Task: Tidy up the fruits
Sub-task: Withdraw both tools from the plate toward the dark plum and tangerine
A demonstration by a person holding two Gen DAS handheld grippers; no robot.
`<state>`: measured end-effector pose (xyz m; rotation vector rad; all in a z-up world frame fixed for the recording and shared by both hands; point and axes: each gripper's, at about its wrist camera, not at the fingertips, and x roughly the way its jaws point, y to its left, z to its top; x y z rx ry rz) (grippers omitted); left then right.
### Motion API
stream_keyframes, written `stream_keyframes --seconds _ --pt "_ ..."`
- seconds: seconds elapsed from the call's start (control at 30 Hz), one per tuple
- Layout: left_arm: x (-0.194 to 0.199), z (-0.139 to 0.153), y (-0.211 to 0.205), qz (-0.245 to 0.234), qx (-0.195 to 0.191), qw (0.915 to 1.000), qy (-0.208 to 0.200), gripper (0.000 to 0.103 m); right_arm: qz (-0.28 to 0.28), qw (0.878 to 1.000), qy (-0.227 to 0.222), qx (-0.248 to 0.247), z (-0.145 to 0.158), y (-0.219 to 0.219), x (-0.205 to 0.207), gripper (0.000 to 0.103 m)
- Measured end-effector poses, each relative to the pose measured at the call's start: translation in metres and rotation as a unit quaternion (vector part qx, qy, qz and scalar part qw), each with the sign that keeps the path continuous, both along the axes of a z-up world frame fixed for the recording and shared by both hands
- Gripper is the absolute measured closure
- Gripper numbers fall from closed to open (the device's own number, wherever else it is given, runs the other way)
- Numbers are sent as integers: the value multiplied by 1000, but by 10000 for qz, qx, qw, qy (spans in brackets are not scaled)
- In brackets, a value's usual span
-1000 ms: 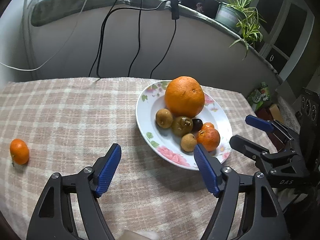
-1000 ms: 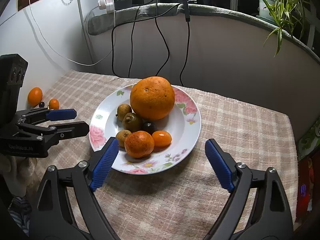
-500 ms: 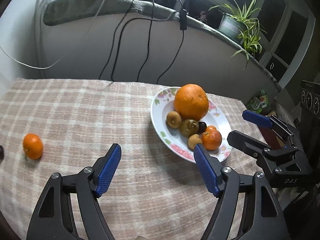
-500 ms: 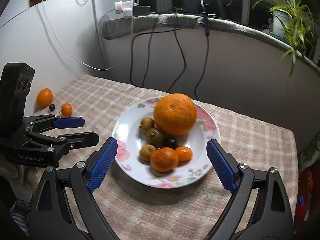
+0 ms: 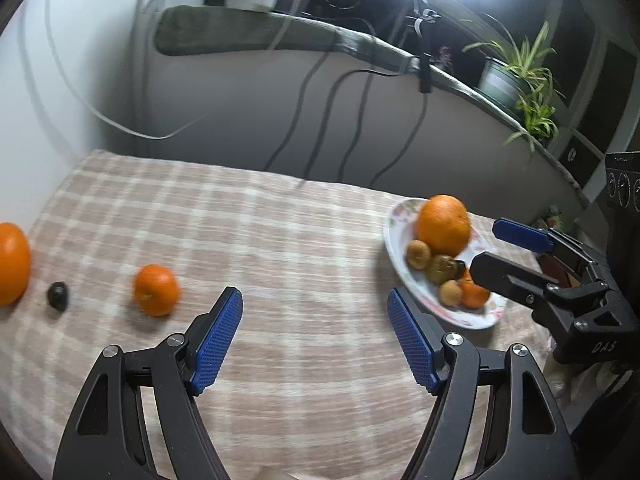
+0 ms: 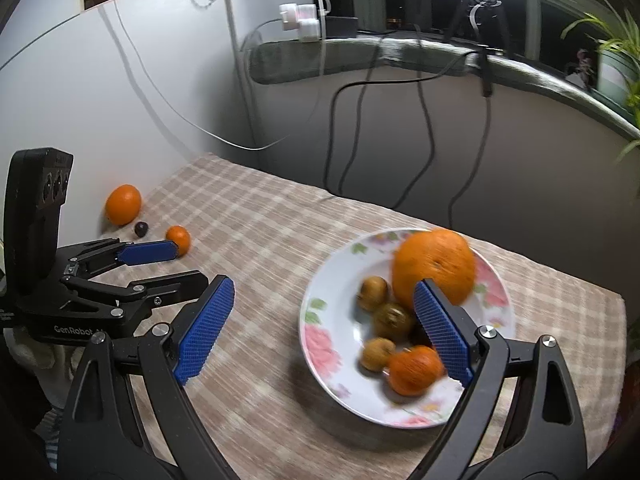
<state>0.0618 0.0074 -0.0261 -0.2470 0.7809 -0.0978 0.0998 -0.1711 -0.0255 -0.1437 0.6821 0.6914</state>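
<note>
Hovering low over the checked beige cloth of the worktop, the left gripper is holding its blue-padded jaws wide apart with nothing between them. Ahead of it and off to its left, the small orange mandarin is sitting loose on the cloth, close beyond the left fingertip; farther left lie a small dark round fruit and a larger orange at the edge of view. The mandarin is nearly round, so no long axis matters; the offset to the left is what counts, and the left gripper is clearly the nearer one. Judging by this, the next move would be a swing left and forward to straddle it. The right gripper is also spread wide and empty, poised over the near rim of the white floral plate, which is carrying a big orange, several brownish round fruits and a small mandarin. Three fruits are not yet on the plate. Both views are motion-blurred.
</note>
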Motion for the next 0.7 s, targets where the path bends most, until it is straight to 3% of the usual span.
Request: stream_keyframes --seconds 0.43,0.7 --pt "-23 -10 74 780 -39 9969 82 28 677 9977 52 -23 2 73 3 10" --pt "-34 -20 118 1252 -89 9920 144 30 1019 9942 345 14 -9 116 10 10"
